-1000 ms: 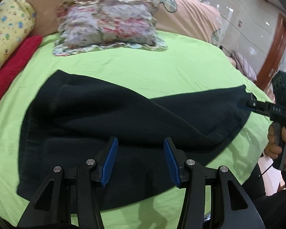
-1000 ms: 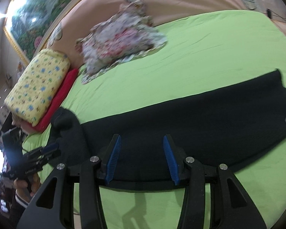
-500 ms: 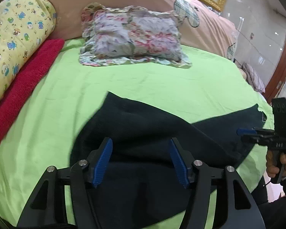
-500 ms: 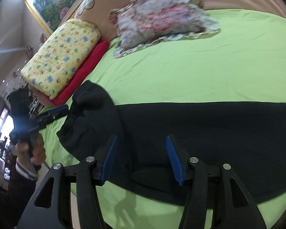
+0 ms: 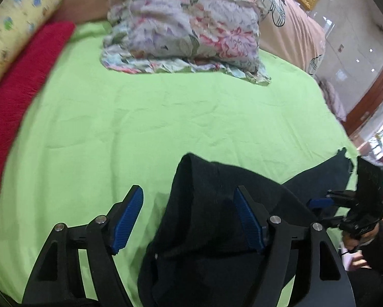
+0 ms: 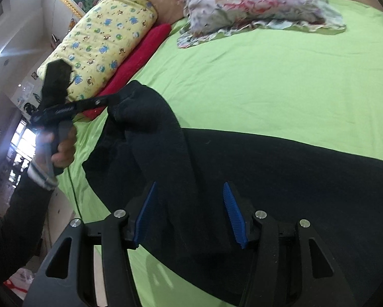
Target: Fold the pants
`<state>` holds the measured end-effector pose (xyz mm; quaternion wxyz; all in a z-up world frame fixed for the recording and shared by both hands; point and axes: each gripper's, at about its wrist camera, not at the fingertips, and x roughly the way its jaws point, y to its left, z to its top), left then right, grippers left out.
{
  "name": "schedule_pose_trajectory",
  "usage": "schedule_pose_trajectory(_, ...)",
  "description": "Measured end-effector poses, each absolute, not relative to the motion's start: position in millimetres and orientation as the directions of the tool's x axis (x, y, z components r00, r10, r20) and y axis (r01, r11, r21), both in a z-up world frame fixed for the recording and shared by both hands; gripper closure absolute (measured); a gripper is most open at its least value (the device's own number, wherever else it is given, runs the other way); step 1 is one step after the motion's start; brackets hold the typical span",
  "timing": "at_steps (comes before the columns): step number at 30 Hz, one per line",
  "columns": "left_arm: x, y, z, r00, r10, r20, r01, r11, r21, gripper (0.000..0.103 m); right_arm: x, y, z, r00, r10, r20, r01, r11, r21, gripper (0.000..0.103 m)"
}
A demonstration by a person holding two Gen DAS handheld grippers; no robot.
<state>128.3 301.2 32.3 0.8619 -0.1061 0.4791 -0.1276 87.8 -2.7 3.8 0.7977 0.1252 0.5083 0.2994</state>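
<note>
Status: the dark, near-black knit pants (image 6: 293,179) lie lengthwise across the lime-green bed sheet (image 5: 165,128), at the near side of the bed. One end is bunched and lifted off the sheet into a peak. The rest lies flat.

Left gripper (image 5: 191,220): jaws spread wide, not clamped on anything. The raised bunch of pants fills the right half of the gap and sits around the right-hand blue ribbed pad (image 5: 247,220). The left-hand pad is over bare sheet. In the right wrist view the gripper's tip meets the lifted end of the fabric. Whether the cloth is hooked on a finger or only resting against it can't be told.

Right gripper (image 6: 190,215): jaws also apart, holding nothing, poised over the pants near the bunched end, with dark fabric behind both pads. No contact is visible.

Background – a ruffled floral-print pillow (image 5: 186,25) sits at the head of the bed. At the side, a yellow cartoon-print bolster (image 6: 102,43) rests on a folded red towel-like cloth (image 5: 20,76).

The person's left hand (image 6: 63,148) grips the left gripper's handle.
</note>
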Motion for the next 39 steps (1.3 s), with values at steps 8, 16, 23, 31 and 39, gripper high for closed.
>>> schedule_pose_trajectory(8,155,296,15,0.424,-0.461,-0.779,0.146,0.884,-0.444,0.036,97,12,-6,0.254,0.626,-0.738,-0.372,0.767,0.522,0.048)
schedule_pose_trajectory(16,129,288,33,0.489,-0.441,-0.753,0.192,0.896,-0.4,0.093,93,22,0,0.279,0.595,-0.753,-0.435,0.778,0.453,0.094)
schedule_pose_trajectory(23,74,278,62,0.585,-0.399,-0.706,0.226,0.916,-0.331,0.097,71,25,24,0.321,0.626,-0.711,-0.513,0.746,0.425,0.096)
schedule_pose_trajectory(31,13,289,58,0.654,-0.377,-0.655,0.184,0.92,-0.346,0.097,37,37,28,0.307,0.634,-0.71,-0.612,0.703,0.362,0.096)
schedule_pose_trajectory(39,-18,303,29,0.683,-0.341,-0.646,0.096,0.919,-0.383,0.097,21,53,13,0.282,0.61,-0.74,-0.665,0.68,0.308,0.096)
